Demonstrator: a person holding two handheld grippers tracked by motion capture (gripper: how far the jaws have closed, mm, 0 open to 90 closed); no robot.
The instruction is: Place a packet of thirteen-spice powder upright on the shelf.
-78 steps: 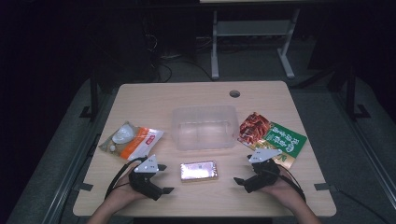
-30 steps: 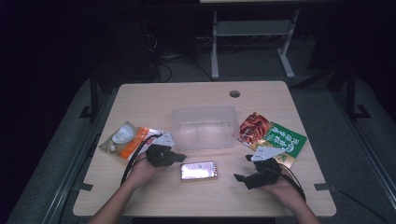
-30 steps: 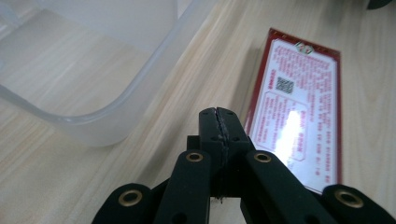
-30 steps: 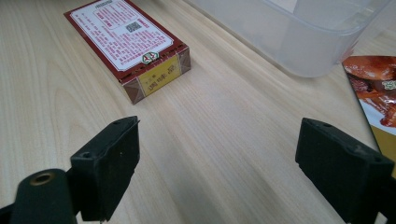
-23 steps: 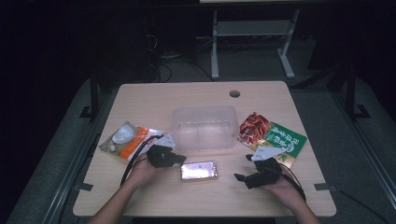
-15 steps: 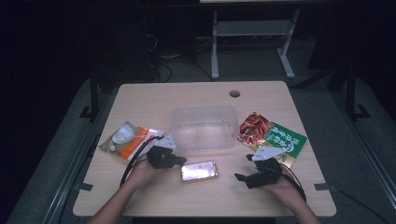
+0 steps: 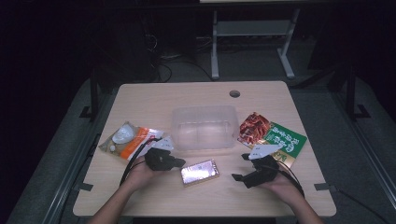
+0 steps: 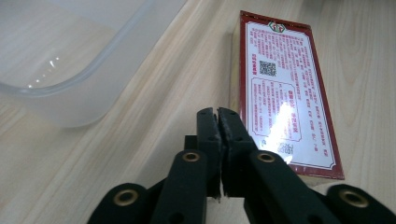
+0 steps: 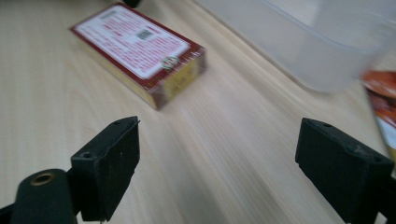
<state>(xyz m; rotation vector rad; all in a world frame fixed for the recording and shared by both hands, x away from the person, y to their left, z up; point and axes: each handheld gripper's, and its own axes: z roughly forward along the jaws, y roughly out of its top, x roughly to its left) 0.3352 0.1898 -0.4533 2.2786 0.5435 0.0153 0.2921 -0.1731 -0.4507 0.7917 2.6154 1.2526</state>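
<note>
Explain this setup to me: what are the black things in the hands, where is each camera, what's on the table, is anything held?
No robot: a person holds a two-jaw tool in each hand. The high view looks down from above the table; the other two views come from cameras riding on each tool, looking along its jaws. The left tool is shut and empty, its jaws having just begun opening, its tip by the red box. The right tool is wide open, holding nothing. Also on the table: a clear plastic container, an orange-and-white snack bag at left, a red snack bag and a green packet at right.
</note>
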